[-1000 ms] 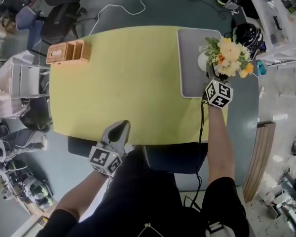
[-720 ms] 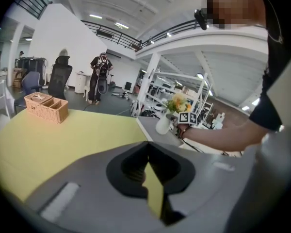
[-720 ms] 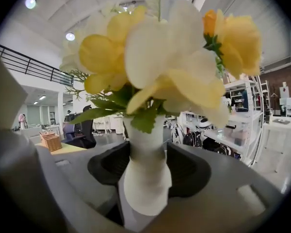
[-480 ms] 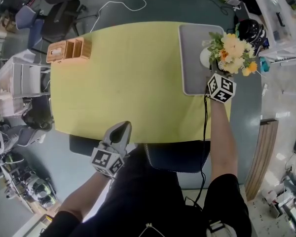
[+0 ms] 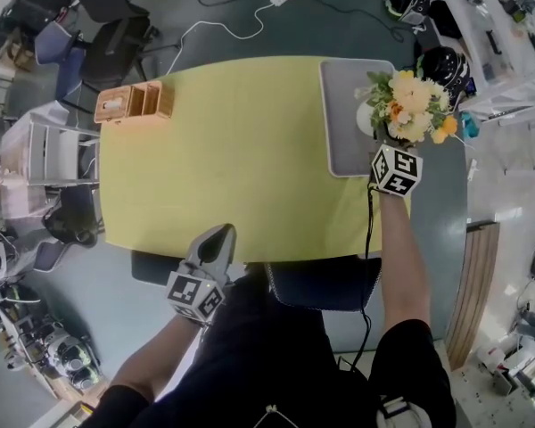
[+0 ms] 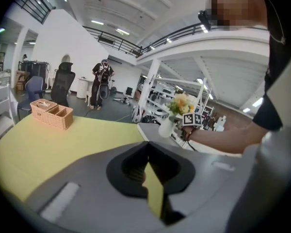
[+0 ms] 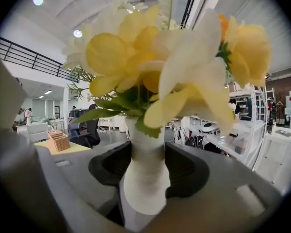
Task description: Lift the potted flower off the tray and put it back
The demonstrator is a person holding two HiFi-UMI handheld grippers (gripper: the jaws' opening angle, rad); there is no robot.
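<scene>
The potted flower (image 5: pixel 408 105), yellow and white blooms in a white vase (image 7: pixel 144 178), is over the right side of the grey tray (image 5: pixel 343 123). My right gripper (image 5: pixel 381 138) is shut on the vase's waist, a pad pressing each side in the right gripper view (image 7: pixel 144 171). The jaws hide the vase's bottom, so I cannot tell whether it touches the tray. My left gripper (image 5: pixel 219 235) hangs shut and empty off the table's near edge (image 6: pixel 146 155). In its view the flower (image 6: pixel 182 103) and the tray (image 6: pixel 146 129) lie far to the right.
A wicker basket (image 5: pixel 134 101) stands at the far left corner of the yellow table (image 5: pixel 223 150). The same basket (image 6: pixel 51 113) appears in the left gripper view. Office chairs, cables and helmets lie on the floor around the table. A person stands far off.
The right gripper and the flower have shifted slightly over the tray, and the head view itself has moved. The left gripper stays by the table's near edge.
</scene>
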